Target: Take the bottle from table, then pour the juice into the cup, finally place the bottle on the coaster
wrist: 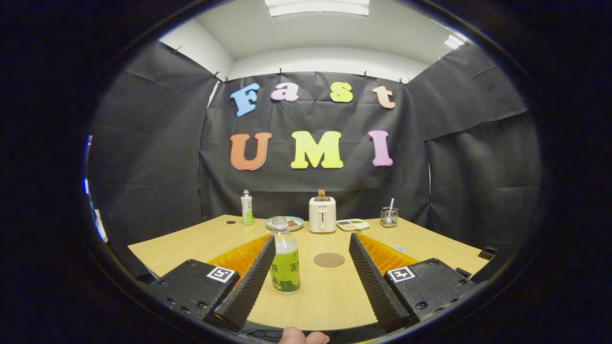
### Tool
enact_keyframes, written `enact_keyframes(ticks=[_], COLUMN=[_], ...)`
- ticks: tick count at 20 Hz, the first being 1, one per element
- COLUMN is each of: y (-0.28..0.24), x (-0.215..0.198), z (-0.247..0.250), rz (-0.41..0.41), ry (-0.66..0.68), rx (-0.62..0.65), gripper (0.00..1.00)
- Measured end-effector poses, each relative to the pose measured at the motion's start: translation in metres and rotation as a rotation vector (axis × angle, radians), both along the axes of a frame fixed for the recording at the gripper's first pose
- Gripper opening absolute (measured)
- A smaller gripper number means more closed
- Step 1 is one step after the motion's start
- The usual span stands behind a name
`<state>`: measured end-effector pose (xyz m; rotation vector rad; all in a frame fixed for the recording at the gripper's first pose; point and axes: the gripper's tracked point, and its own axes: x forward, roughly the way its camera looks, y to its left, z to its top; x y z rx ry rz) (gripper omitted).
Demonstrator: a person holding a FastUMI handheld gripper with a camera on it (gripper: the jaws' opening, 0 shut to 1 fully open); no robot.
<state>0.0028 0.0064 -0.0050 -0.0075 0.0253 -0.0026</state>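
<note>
Tool (311, 251) with fingers spread wide and holding nothing, poised low over the table (191, 248), apparently at the approach stage of the task. Bottle (285, 260) stands upright between the fingers, close against the left finger (253, 282) and well apart from the right finger (370, 282); whether it touches the left one cannot be told. The wide spread leaves room to slide around the bottle's body, though the tool would likely need to shift left to centre it before closing. Coaster (329, 260) lies flat just beyond the bottle and to its right, between the fingertips, bare and ready to receive the bottle last. A toaster (322, 215), a second bottle (246, 208) and a plate (285, 222) stand at the table's far edge.
</note>
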Motion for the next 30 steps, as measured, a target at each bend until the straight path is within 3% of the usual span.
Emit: enact_keyframes(ticks=[20,26,30], y=[0.004,0.017,0.017], x=[0.002,0.007,0.012], z=[-0.001,-0.024,-0.047], rz=[0.002,0.024,-0.019], ry=[0.001,0.042,0.039], rx=[-0.012,-0.025,-0.035], gripper=[1.00,1.00,1.00])
